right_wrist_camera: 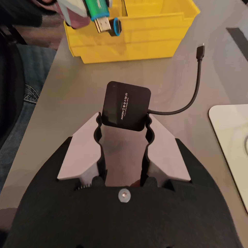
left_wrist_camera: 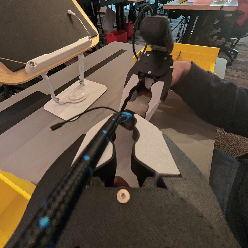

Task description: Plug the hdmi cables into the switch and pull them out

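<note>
The switch (right_wrist_camera: 126, 106) lies on the grey bench (right_wrist_camera: 75, 83), bracketed by the right gripper (right_wrist_camera: 124, 118), whose fingers stand spread and seem not yet clamped; pushed on, it may skid. Above, the left gripper (left_wrist_camera: 124, 120) has its fingers closed on the green HDMI plug (right_wrist_camera: 100, 17); a tilted approach could miss the port.

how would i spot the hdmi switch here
Start at the grey table in front of the yellow bin. The hdmi switch is the flat black rounded square between the right claw tips, the only piece trailing a short thin black cord.
</note>
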Motion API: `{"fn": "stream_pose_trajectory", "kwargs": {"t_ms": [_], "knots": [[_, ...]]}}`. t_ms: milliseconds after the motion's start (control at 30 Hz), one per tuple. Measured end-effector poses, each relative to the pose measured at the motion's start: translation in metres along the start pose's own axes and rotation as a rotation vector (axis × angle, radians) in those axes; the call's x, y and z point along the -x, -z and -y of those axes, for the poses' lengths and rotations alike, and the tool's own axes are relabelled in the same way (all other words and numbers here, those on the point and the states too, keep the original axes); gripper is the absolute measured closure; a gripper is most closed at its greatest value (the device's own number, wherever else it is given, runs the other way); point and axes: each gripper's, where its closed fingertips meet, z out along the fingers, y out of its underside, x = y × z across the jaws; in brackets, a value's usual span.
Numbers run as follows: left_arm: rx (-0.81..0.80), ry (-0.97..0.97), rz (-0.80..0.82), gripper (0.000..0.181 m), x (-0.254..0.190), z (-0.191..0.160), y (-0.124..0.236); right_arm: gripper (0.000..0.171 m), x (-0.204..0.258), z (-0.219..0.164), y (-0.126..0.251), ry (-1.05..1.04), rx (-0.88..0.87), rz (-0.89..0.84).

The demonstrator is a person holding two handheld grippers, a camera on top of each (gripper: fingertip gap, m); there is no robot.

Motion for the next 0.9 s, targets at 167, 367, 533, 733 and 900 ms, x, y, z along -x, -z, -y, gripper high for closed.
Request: {"fn": "stream_pose_trajectory", "kwargs": {"t_ms": [167,367,533,733,900], "knots": [[0.009,0.011,0.015,0.161,0.003,-0.001,0.0,0.107,-0.001,0.003,0.0,0.048,-0.012,-0.02],[0.036,0.034,0.054,0.161,0.01,-0.006,-0.001,0.107,0.005,0.022,0.004,0.095,-0.116,-0.005],[0.034,0.06,0.076,0.161,0.015,-0.006,0.0,0.107,0.007,0.045,0.019,0.119,-0.267,-0.004],[0.067,0.065,0.087,0.16,0.013,-0.01,-0.005,0.107,0.018,0.07,0.025,0.141,-0.411,0.035],[0.064,0.074,0.081,0.16,0.008,-0.01,-0.009,0.107,0.029,0.082,0.014,0.155,-0.446,0.067]]}}
